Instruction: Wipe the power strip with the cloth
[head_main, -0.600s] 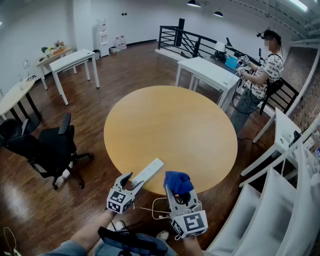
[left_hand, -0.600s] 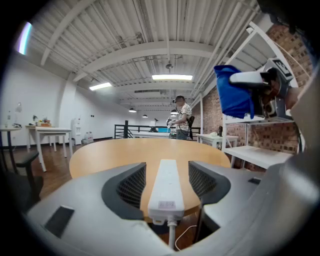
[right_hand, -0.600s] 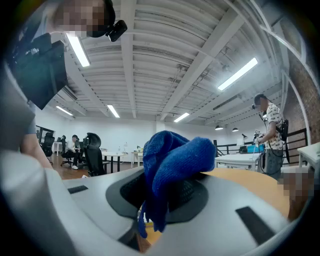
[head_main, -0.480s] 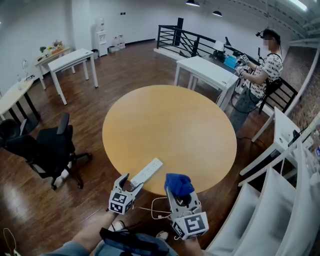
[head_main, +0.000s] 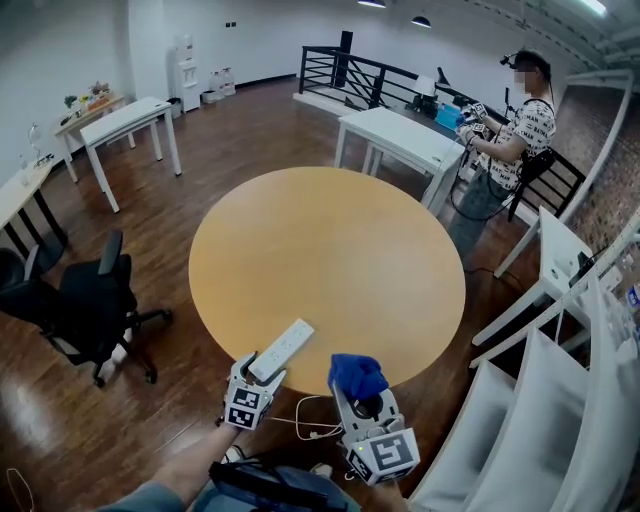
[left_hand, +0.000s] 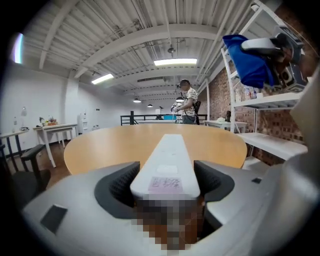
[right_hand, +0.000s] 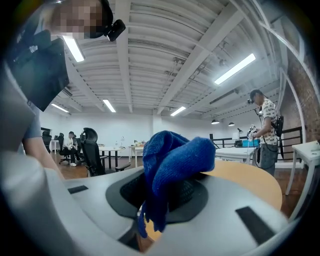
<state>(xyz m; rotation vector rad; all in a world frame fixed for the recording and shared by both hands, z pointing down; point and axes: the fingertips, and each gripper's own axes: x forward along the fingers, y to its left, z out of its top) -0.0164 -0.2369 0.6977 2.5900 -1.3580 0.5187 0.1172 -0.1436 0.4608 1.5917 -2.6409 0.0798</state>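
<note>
Blue cloth clenched in the right claw, and the left claw is lining up on the power strip!

The white strip lies at the near edge of the round wooden surface. Its long axis runs straight away from the left claw, angling up to the right in the head view. That claw is released, its jaws spread wide to either side of the strip's near end, and I judge the pads aren't pressing yet. The right claw hangs just beside it on the right, off the surface's edge, with the cloth raised above strip level. So I'd say the wipe means bringing the cloth left and down, then along that axis.
</note>
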